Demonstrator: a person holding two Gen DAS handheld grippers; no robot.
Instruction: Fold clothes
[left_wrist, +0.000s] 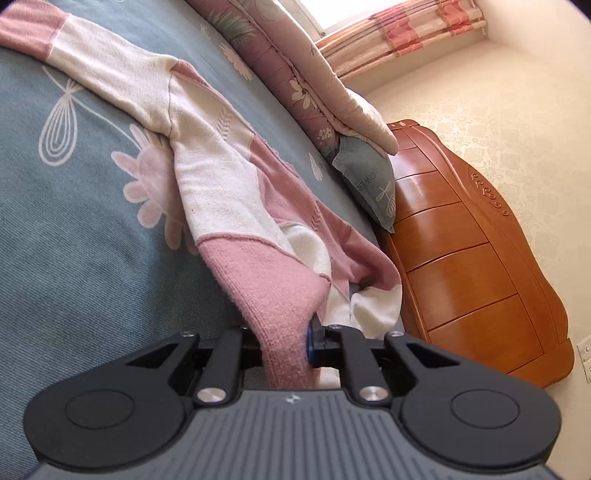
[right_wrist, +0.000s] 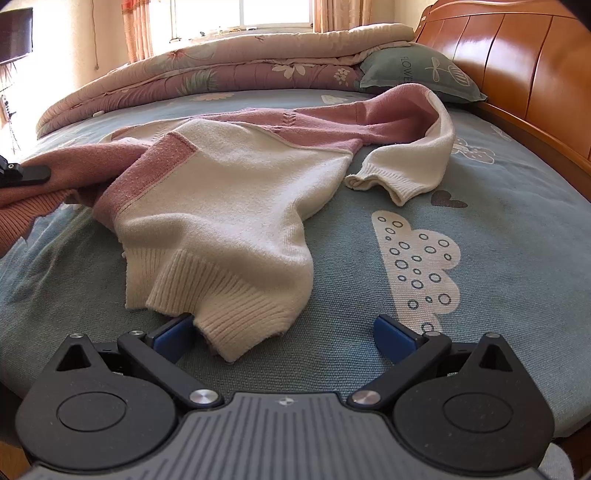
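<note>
Lying on bed: a pink and cream knitted sweater (right_wrist: 236, 177) is spread loosely over the grey-blue patterned bedsheet (right_wrist: 517, 229), rumpled rather than flat.
Long axis, right wrist view: the body runs from the cream ribbed hem at lower centre up towards the pink shoulder part at upper right, near the grey-green pillow (right_wrist: 421, 72).
Sleeve: one cream sleeve (right_wrist: 406, 166) bends back down from the upper right, its ribbed cuff pointing to the left of the frame.
Long axis, left wrist view: the sweater (left_wrist: 221, 177) stretches as a diagonal band from the upper left corner down to the lower centre.
Left gripper (left_wrist: 286, 345): jaws pressed together on a pink knitted fold, which hangs taut between them.
Right gripper (right_wrist: 284, 332): jaws wide apart, low over the sheet; the cream hem lies just beside the left pad and partly between the two, not pinched.
Behind: a folded floral quilt (right_wrist: 207, 79) along the far edge, a wooden headboard (right_wrist: 517, 55) at upper right.
</note>
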